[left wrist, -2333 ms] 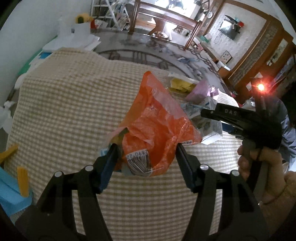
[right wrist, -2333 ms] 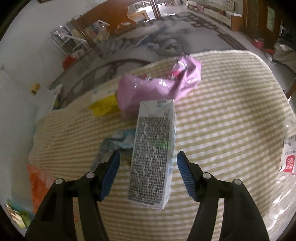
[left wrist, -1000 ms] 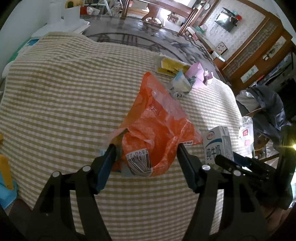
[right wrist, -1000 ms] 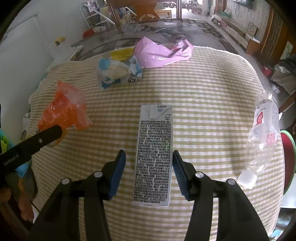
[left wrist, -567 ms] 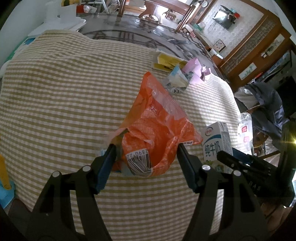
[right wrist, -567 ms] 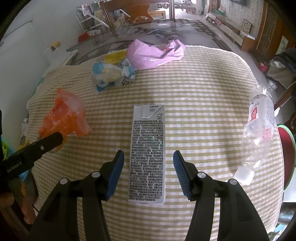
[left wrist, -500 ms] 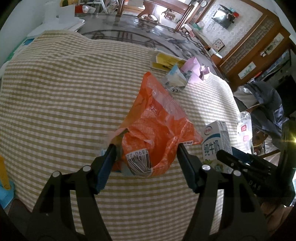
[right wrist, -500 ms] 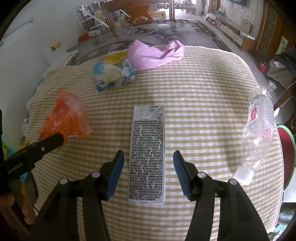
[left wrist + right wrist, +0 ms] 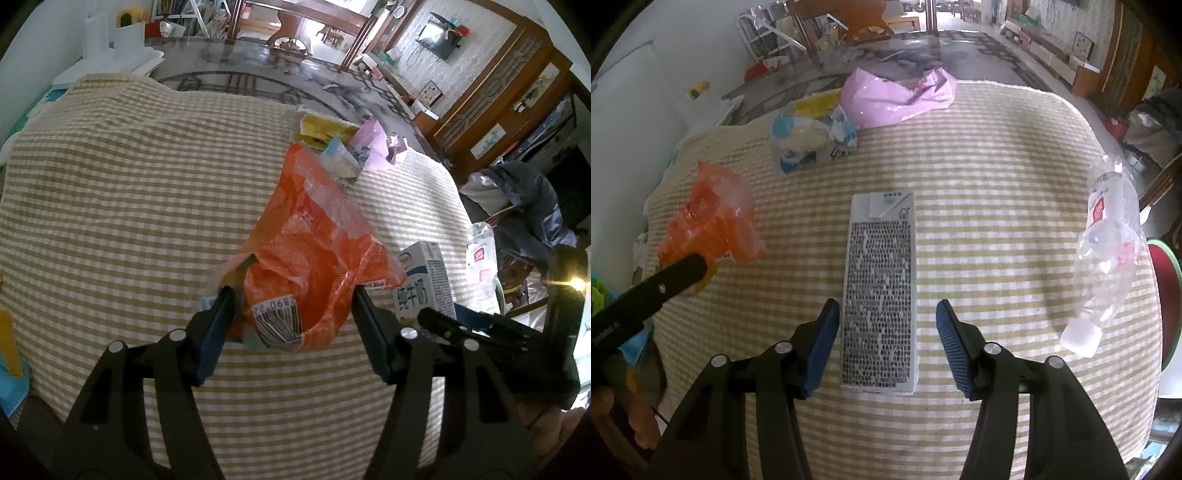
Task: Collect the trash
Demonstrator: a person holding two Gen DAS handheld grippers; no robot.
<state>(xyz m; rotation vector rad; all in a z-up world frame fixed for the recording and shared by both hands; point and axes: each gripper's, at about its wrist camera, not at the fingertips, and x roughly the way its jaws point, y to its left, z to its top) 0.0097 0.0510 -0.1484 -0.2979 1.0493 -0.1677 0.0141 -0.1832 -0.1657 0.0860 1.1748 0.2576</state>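
Your left gripper [image 9: 290, 314] grips a crumpled orange plastic wrapper [image 9: 314, 258] above the checked tablecloth [image 9: 129, 192]
Your right gripper [image 9: 884, 332] is spread wide around a white milk carton [image 9: 881, 288] lying flat, fingers not touching

The orange bag [image 9: 314, 258] hides part of the milk carton [image 9: 424, 280]; carton print [image 9: 879, 295] is too small to read.
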